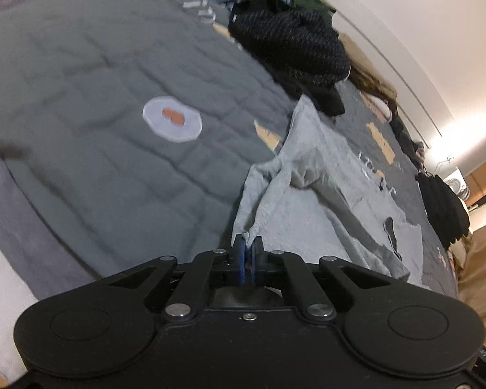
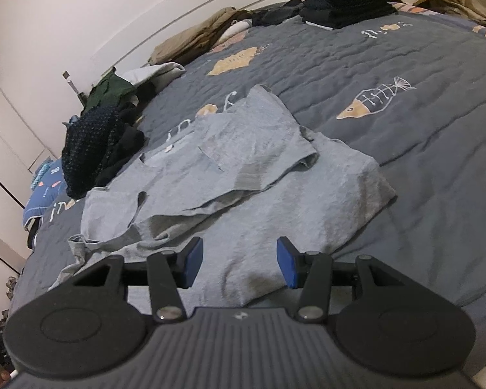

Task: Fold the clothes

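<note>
Left tool (image 1: pixel 248 243) pinches grey shirt (image 1: pixel 311 175); dark clothes pile (image 1: pixel 295 48) beyond.

left wrist: low over bed (image 1: pixel 81 81) | right wrist: higher | shared: grey shirt (image 2: pixel 243 168)

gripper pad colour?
Blue pads on black fingers; the right gripper is open, so the right wrist view shows them best.

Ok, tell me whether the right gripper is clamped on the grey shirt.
No: the right gripper stands open over the grey shirt, its blue pads wide apart.
</note>
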`<state>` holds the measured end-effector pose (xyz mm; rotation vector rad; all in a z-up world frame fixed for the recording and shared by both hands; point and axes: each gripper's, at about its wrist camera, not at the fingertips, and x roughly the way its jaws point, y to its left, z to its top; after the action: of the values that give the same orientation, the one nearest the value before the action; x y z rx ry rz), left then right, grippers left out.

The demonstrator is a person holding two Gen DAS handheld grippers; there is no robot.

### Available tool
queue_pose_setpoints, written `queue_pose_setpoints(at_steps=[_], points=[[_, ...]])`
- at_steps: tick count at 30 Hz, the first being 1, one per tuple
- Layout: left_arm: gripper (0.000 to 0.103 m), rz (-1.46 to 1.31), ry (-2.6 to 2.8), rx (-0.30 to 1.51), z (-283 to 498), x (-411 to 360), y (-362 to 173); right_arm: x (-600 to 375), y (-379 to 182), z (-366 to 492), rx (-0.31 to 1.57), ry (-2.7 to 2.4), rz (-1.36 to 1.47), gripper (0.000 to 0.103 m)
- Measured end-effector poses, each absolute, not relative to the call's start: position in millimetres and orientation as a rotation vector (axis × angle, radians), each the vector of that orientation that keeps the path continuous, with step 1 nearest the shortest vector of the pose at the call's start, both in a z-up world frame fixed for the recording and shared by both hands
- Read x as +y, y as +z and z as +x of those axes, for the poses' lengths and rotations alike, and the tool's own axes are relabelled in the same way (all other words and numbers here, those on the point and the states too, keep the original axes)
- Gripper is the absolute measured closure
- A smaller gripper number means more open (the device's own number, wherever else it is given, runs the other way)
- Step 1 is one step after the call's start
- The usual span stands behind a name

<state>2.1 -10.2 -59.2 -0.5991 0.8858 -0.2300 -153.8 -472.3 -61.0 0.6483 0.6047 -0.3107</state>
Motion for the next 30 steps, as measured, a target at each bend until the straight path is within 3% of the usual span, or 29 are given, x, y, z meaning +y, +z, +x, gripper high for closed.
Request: queue_pose_setpoints(at_steps=[7, 9, 11, 12, 22, 24, 25, 30], points=[[0.092, -0.72, -0.22, 0.894, -4.4, -2.4, -64.6, -479.1, -62.4, -157.9, 0.596, -0.34, 0.664, 0.054], [0.079, -0.73, -0.228, 0.884, -7.4, -6.0, -63.8, -481.0, -62.2, -159.1, 0.59, -0.35, 0.669, 0.054], [0.045, -0.708, -0.227, 0.874, -9.3, -11.5, -61.8, -480.3, -62.4, -158.7, 0.592, -0.346, 0.67, 0.054], [0.045, -0.694, -0.219, 0.866, -10.7, -14.0, -61.5, -480.0, -62.5, -158.5, 0.594, -0.344, 0.67, 0.054], [0.047, -0.693, -0.171, 0.87, -7.1, -20.5, -72.3, -471.6, -61.8, -152.2, 0.603, -0.319, 0.649, 0.054], [0.07, -0.702, -0.163, 0.862, -5.3, -18.4, -72.8, -471.5, -61.8, -152.3, 0.604, -0.32, 0.645, 0.054], [0.089, -0.707, -0.16, 0.859, -4.5, -17.4, -73.0, -471.8, -62.0, -152.4, 0.605, -0.321, 0.642, 0.054], [0.09, -0.73, -0.141, 0.84, -0.2, -12.3, -74.2, -484.0, -60.9, -162.1, 0.589, -0.376, 0.659, 0.054]])
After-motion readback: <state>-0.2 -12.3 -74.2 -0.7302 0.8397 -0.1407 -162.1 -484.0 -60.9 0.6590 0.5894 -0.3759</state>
